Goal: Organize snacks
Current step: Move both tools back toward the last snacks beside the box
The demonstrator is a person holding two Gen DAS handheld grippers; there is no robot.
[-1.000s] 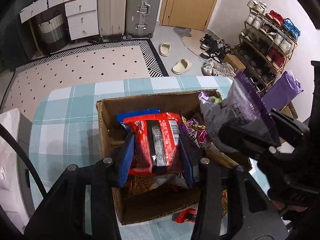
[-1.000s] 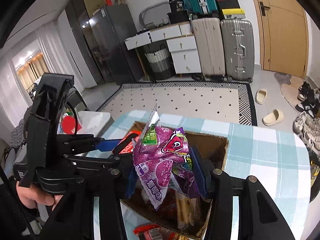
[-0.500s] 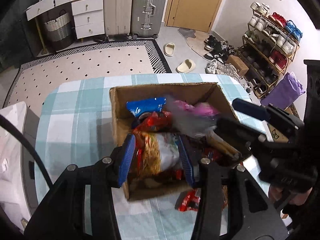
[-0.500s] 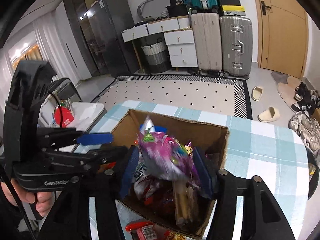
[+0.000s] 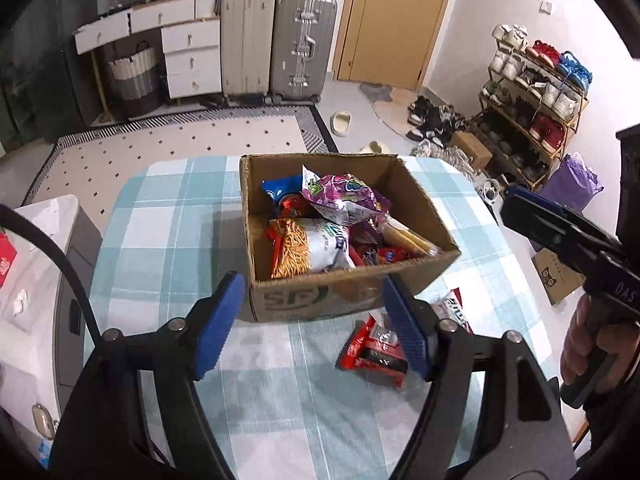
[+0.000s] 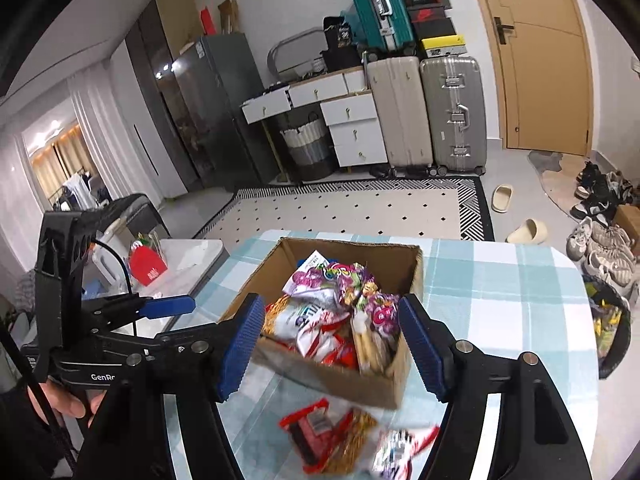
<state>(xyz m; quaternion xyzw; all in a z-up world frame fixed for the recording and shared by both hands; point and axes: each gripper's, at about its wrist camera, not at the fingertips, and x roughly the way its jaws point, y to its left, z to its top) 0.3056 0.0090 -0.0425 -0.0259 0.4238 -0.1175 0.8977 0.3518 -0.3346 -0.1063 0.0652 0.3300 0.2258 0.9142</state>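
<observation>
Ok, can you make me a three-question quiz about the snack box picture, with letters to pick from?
1. Where does the purple snack bag lie?
A. inside the cardboard box
B. on the rug
C. between the left gripper's jaws

2. What colour are the left gripper fingers?
A. yellow
B. blue
C. green

3. What is between the right gripper jaws?
A. a slipper
B. a red packet
C. nothing, they hold no snack

Answers:
1. A: the purple bag rests on top of the other snacks in the box.
2. B: both pads are plainly blue.
3. C: the jaws are opening with only air between them; the red packet lies on the checked tablecloth in front of the box.
</observation>
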